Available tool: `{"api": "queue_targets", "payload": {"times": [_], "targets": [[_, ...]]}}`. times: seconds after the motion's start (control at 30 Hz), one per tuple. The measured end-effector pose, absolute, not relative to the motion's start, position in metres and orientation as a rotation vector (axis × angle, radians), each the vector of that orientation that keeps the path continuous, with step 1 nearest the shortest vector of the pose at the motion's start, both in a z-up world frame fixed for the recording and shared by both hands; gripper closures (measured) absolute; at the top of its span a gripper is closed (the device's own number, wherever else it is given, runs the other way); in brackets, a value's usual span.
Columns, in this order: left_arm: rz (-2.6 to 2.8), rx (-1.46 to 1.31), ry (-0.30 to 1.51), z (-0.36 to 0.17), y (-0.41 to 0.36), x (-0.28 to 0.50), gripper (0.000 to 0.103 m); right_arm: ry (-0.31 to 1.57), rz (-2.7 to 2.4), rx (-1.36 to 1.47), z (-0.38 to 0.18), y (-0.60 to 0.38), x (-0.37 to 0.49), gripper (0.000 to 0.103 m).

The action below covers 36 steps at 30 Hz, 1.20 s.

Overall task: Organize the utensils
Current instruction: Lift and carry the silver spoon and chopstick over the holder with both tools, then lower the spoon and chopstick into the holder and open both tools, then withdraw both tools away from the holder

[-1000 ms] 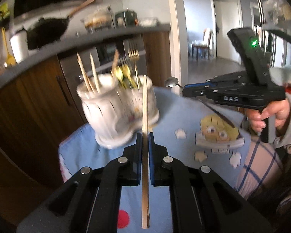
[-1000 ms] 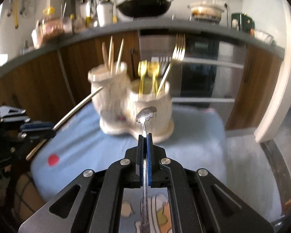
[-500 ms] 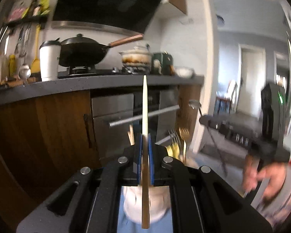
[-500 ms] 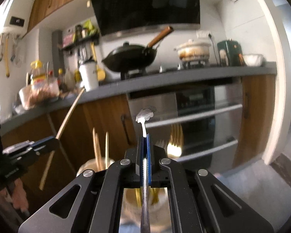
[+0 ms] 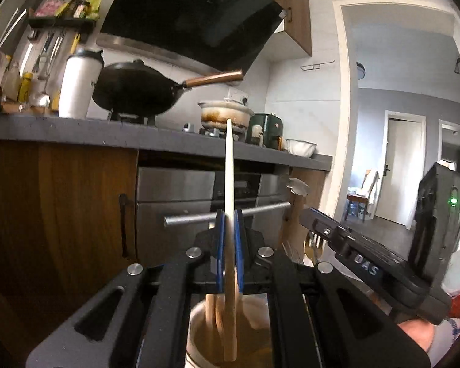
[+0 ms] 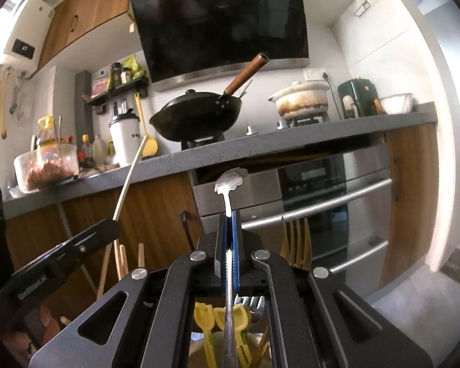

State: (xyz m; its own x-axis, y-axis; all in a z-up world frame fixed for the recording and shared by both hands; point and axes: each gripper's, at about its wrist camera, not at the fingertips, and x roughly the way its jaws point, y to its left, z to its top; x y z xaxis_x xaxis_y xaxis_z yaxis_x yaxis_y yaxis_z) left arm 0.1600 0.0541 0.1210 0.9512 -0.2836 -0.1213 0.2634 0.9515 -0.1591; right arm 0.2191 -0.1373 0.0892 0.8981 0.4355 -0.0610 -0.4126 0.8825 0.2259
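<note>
Wooden chopstick stands upright, pinched in the left gripper, its lower end above a white cup of chopsticks. Beside it, the right gripper pinches a steel spoon, handle down.

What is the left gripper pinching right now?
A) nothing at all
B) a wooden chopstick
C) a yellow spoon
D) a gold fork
B: in the left wrist view, the left gripper is shut on a pale wooden chopstick that stands upright between its blue pads, over the white holder.
</note>
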Motion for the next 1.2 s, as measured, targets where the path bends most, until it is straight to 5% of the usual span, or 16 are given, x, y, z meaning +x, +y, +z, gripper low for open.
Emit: {"api": "queue_targets", "payload": {"times": [0.6, 0.67, 0.7, 0.77, 0.8, 0.9, 1.03, 1.2], "targets": [[-0.242, -0.083, 0.253, 0.091, 0.069, 0.110, 0.097, 0.223, 0.446, 0.112, 0.050, -0.148, 0.179, 0.099], [-0.237, -0.067, 0.267, 0.091, 0.066, 0.106, 0.090, 0.232, 0.451, 0.116, 0.051, -0.150, 0.175, 0.099], [-0.233, -0.061, 0.273, 0.091, 0.066, 0.104, 0.084, 0.239, 0.454, 0.117, 0.052, -0.152, 0.171, 0.097], [-0.220, -0.052, 0.274, 0.091, 0.065, 0.095, 0.050, 0.245, 0.466, 0.131, 0.053, -0.156, 0.161, 0.077], [-0.219, -0.055, 0.268, 0.090, 0.066, 0.091, 0.044, 0.244, 0.473, 0.137, 0.052, -0.158, 0.156, 0.067], [-0.211, -0.054, 0.273, 0.089, 0.066, 0.078, 0.034, 0.254, 0.485, 0.115, 0.050, -0.162, 0.138, 0.058], [-0.201, -0.035, 0.288, 0.083, 0.063, 0.057, 0.014, 0.258, 0.502, 0.076, 0.045, -0.167, 0.114, 0.018], [-0.185, 0.000, 0.286, 0.073, 0.055, 0.036, 0.005, 0.247, 0.495, -0.025, 0.037, -0.167, 0.089, 0.007]]}}
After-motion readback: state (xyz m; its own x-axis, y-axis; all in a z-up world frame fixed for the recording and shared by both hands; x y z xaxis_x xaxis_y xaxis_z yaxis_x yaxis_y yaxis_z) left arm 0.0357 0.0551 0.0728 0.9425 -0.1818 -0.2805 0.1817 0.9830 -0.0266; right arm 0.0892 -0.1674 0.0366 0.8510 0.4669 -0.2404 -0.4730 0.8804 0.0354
